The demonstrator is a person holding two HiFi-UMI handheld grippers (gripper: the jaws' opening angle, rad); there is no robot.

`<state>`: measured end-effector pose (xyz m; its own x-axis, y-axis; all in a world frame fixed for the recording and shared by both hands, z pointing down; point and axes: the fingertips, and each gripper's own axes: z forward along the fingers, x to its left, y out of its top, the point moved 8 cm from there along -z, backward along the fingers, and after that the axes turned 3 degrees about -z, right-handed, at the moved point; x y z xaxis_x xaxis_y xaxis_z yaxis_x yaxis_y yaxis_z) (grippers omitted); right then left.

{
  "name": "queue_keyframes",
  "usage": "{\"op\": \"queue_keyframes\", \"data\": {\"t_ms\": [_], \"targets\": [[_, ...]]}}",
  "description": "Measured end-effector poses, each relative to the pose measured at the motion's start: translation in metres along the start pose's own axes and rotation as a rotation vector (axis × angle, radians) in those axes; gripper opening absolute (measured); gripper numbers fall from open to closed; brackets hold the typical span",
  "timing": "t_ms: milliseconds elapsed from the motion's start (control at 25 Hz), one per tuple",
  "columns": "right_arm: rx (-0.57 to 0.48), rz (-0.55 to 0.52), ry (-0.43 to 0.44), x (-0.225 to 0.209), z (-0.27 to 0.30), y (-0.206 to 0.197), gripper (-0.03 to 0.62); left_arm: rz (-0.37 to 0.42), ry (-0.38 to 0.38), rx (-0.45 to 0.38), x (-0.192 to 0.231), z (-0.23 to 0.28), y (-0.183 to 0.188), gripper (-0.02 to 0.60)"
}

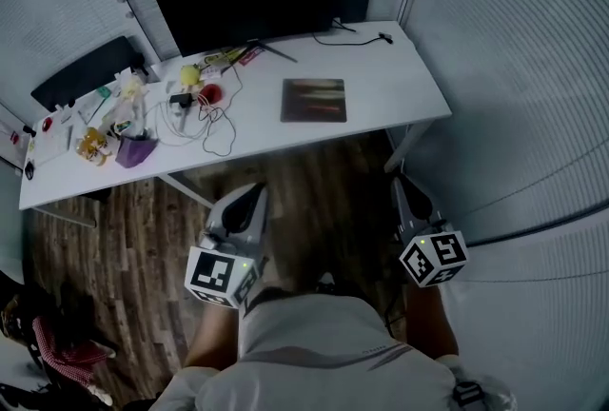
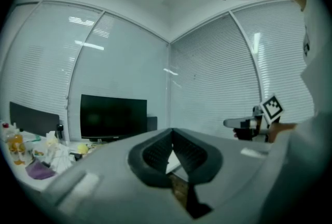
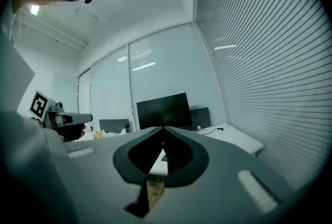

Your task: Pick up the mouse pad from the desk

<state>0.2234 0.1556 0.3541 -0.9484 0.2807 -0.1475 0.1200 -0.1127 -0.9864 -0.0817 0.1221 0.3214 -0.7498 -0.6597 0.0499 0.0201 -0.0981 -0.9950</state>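
A long white desk (image 1: 400, 81) stands in a corner of blind-covered walls (image 1: 514, 38), over a dark wood-plank floor (image 1: 143, 228). A black monitor (image 1: 243, 0) sits at its back edge.

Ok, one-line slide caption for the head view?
Left gripper and right gripper, both shut and empty, short of the desk with the mouse pad.

The mouse pad (image 1: 314, 100) lies on the desk (image 1: 400, 86), right of middle, near its front edge. The monitor (image 1: 243, 0) stands along the back edge. My left gripper (image 1: 249, 195) and right gripper (image 1: 404, 185) are before the front edge.
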Motion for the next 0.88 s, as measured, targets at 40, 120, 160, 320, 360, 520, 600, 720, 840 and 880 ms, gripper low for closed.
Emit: {"op": "queue_keyframes", "data": {"t_ms": [40,120,160,320,360,520,600,720,840,880], "targets": [[0.001,0.003,0.002,-0.013,0.005,0.000,0.004,0.001,0.006,0.006,-0.003,0.012,-0.001,0.003],[0.003,0.014,0.003,-0.035,0.015,-0.002,0.003,0.005,0.013,0.023,-0.007,0.034,-0.003,0.002],[0.003,0.021,0.003,-0.044,0.019,-0.004,0.004,0.007,0.014,0.030,-0.008,0.044,-0.005,0.003],[0.023,0.051,0.003,-0.074,0.040,-0.013,0.003,0.005,0.017,0.045,-0.004,0.082,-0.007,0.002],[0.028,0.058,0.003,-0.081,0.047,-0.015,0.003,0.008,0.016,0.047,-0.001,0.092,-0.007,0.003],[0.037,0.058,-0.002,-0.100,0.078,-0.019,0.005,-0.003,0.007,0.066,0.017,0.128,-0.016,0.003],[0.041,0.047,-0.018,-0.105,0.093,-0.016,0.004,-0.022,-0.005,0.063,0.031,0.145,-0.017,0.003],[0.063,0.023,-0.053,-0.118,0.123,-0.013,0.005,-0.044,-0.027,0.057,0.057,0.177,-0.017,0.003],[0.085,0.011,-0.084,-0.130,0.164,-0.013,0.005,-0.052,-0.041,0.058,0.094,0.214,-0.016,0.003],[0.093,0.011,-0.092,-0.132,0.179,-0.012,0.005,-0.057,-0.044,0.059,0.107,0.225,-0.015,0.003]]}}
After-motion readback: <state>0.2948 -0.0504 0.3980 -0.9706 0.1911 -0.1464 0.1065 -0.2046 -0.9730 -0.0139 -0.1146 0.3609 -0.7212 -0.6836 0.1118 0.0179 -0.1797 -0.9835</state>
